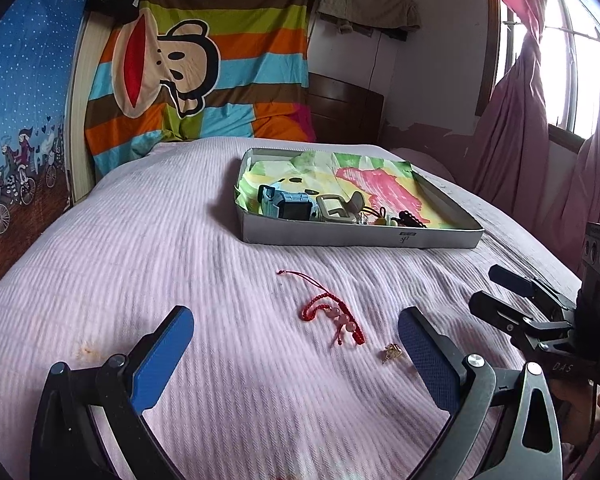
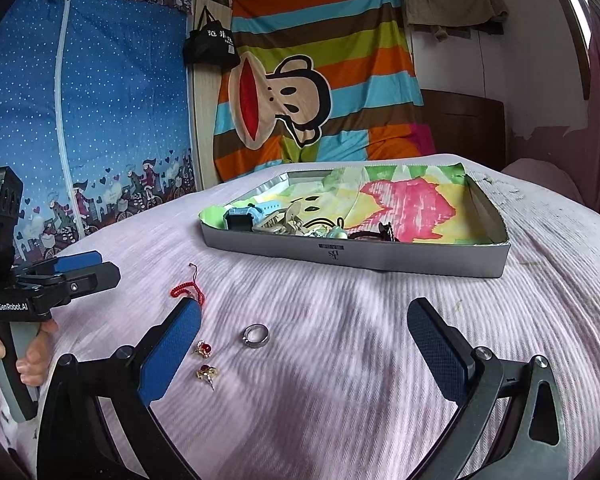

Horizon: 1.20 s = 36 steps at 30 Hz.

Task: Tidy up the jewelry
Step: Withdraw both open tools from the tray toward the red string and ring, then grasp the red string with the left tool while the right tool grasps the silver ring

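1. Left gripper [image 1: 296, 354]: blue pads wide apart, nothing between them, low over the pink bedspread [image 1: 180, 248].
2. Right gripper [image 2: 304, 352]: also wide open, holds nothing. In the left cam it shows at the right edge, fingers apart.
3. Red bracelet [image 1: 334, 316] w/ pink beads lies on the bedspread, just ahead of the left gripper's gap, a bit right of centre. A thin cord runs from it toward the box.
4. Gold earring [image 1: 392, 352] lies just beside the left gripper's right pad, near the bracelet.
5. In the right cam: two gold earrings w/ red stones [image 2: 204, 349] lie close to the right gripper's left pad, one in front of the other.
6. Ring [image 2: 256, 336], silver, lies flat on the bedspread, right of the earrings, inside the right gripper's gap.
7. Box [image 1: 360, 238]: grey, shallow, further back on the bed, lined w/ colourful cloth. Blue watch [image 1: 284, 204], hair clip, beads etc. sit along its near wall.
8. A hand [image 2: 32, 360] holds the left gripper's handle.
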Each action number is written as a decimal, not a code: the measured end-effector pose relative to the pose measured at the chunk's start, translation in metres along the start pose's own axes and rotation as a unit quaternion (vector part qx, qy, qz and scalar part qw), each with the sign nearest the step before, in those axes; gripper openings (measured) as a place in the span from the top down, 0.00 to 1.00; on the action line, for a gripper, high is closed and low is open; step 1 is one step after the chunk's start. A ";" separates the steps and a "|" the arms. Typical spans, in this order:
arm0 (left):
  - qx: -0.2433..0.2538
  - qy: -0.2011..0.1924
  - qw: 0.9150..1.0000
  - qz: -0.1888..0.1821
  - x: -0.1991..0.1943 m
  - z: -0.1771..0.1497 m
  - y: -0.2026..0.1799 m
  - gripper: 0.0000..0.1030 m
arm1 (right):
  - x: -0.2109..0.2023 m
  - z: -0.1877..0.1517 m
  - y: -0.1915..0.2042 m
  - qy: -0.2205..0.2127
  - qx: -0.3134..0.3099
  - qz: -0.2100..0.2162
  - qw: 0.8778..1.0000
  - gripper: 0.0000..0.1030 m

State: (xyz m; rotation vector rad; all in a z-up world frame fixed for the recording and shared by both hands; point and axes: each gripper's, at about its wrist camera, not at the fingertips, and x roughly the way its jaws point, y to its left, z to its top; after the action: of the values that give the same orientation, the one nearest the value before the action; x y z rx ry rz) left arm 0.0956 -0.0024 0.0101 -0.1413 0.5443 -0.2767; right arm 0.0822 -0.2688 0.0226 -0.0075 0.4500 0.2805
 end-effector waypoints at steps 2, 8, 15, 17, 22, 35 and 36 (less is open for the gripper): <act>0.000 0.011 1.000 -0.010 0.004 0.000 0.000 0.07 | 0.005 -0.001 0.001 0.010 -0.001 0.005 1.000 0.14; 0.008 0.041 0.999 -0.028 0.017 -0.002 -0.005 0.25 | 0.015 -0.004 0.005 0.032 -0.010 0.014 0.999 0.35; 0.027 0.082 0.995 -0.052 0.032 -0.001 -0.015 0.44 | 0.024 -0.008 0.010 0.056 -0.021 0.030 0.998 0.52; 0.024 0.096 0.993 -0.061 0.037 -0.001 -0.015 0.48 | 0.028 -0.009 0.012 0.064 -0.022 0.038 0.997 0.57; 0.008 0.127 0.989 -0.070 0.053 0.001 -0.012 0.57 | 0.038 -0.011 0.014 0.087 -0.026 0.055 0.994 0.67; 0.002 0.161 0.985 -0.063 0.076 0.001 -0.015 0.71 | 0.057 -0.014 0.021 0.118 -0.035 0.074 0.990 0.72; 0.006 0.164 0.984 -0.063 0.077 0.000 -0.016 0.71 | 0.058 -0.014 0.022 0.121 -0.035 0.075 0.989 0.73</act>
State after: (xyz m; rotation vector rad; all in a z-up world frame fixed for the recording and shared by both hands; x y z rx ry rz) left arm 0.1555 -0.0407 -0.0242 -0.1194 0.8615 -0.4306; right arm 0.1205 -0.2330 -0.0142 -0.0778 0.6840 0.4467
